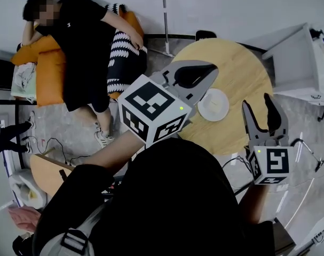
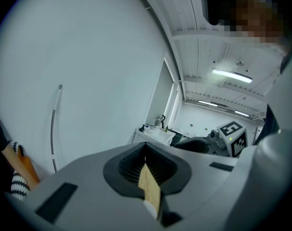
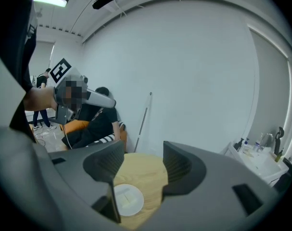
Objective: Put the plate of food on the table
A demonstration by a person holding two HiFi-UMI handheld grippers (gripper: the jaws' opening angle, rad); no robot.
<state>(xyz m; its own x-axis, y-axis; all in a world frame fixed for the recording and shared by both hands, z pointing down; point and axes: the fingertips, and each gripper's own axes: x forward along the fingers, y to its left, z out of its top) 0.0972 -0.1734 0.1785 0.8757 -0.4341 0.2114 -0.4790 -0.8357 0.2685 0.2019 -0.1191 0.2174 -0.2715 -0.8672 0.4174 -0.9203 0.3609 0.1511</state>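
Note:
A white plate (image 1: 213, 104) with pale food rests on the round wooden table (image 1: 242, 68), near its front left edge. My left gripper (image 1: 211, 71) is held high, close to the head camera and above the table's left side. Its jaws are shut with nothing in them. In the left gripper view only a thin strip of the table (image 2: 149, 186) shows through the slit between the jaws of the left gripper (image 2: 146, 150). My right gripper (image 1: 262, 113) is open and empty over the table's front right edge. The right gripper view shows the plate (image 3: 128, 199) below the spread jaws of the right gripper (image 3: 143, 158).
A person (image 1: 81, 41) lies on an orange sofa (image 1: 49, 73) at the back left. A white cabinet (image 1: 300, 63) stands right of the table, a thin pole (image 1: 164, 15) behind it. A small wooden side table (image 1: 44, 172) and cables (image 1: 55, 143) are on the floor at the left.

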